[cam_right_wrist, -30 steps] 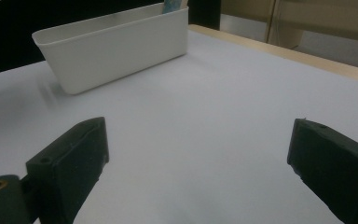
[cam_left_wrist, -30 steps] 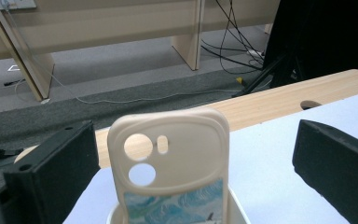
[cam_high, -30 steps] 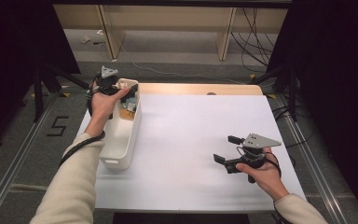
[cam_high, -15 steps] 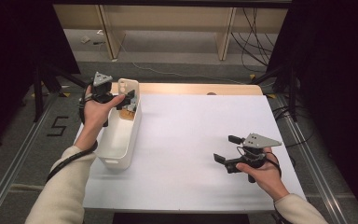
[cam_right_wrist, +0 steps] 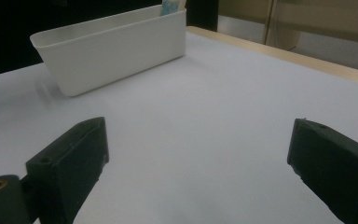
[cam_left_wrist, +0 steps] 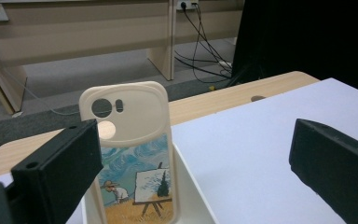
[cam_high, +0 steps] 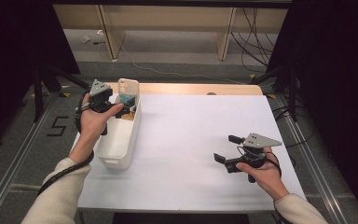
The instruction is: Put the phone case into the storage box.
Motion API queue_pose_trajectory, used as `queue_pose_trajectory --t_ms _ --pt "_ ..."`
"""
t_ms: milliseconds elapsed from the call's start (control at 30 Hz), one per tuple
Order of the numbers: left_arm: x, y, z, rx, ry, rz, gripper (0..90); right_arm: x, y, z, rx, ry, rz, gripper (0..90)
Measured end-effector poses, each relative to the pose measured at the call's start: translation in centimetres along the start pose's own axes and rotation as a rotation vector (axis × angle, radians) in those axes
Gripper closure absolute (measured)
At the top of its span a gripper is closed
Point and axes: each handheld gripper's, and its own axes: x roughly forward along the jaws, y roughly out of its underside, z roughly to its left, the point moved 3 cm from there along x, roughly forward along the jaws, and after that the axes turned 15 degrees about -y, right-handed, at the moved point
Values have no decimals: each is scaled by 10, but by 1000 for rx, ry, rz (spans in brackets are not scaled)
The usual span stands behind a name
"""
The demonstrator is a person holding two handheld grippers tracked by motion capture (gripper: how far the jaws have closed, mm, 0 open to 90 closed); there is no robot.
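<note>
A cream phone case [cam_left_wrist: 130,154] with a painted scene stands upright at the far end of a white bin [cam_high: 117,151]. Seen from the high view, the phone case [cam_high: 128,88] leans against the bin's end wall. My left gripper [cam_high: 120,108] hovers over that end of the bin. It is open, and in the left gripper view the case stands beyond the gap, just behind the left jaw. My right gripper [cam_high: 227,149] is open over the white table sheet at the near right, with nothing between its fingers.
The white sheet [cam_high: 196,126] covers the table, with a wooden strip [cam_high: 191,88] along the far edge. The bin [cam_right_wrist: 112,46] lies along the table's left side. Beyond the table, cables [cam_left_wrist: 200,37] run across the floor by wooden furniture legs.
My left hand and gripper have drawn back to the left and nearer, off the bin's far end. The phone case now stands uncovered there. The right gripper has not moved.
</note>
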Motion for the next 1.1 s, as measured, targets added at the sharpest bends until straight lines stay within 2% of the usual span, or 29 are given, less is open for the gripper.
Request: queue_pose_trajectory --t_ms 200,300,500,1100 --pt "-12 4 -7 0 33 -8 16 0 0 0 0 -1 -1 61" --pt "-18 6 -9 -13 51 -21 16 -1 0 0 1 1 0 61" --pt "-28 13 -18 13 70 -28 15 0 0 0 0 -1 -1 61" --pt "-39 26 -30 29 110 -39 16 0 -1 0 -1 -2 -2 61"
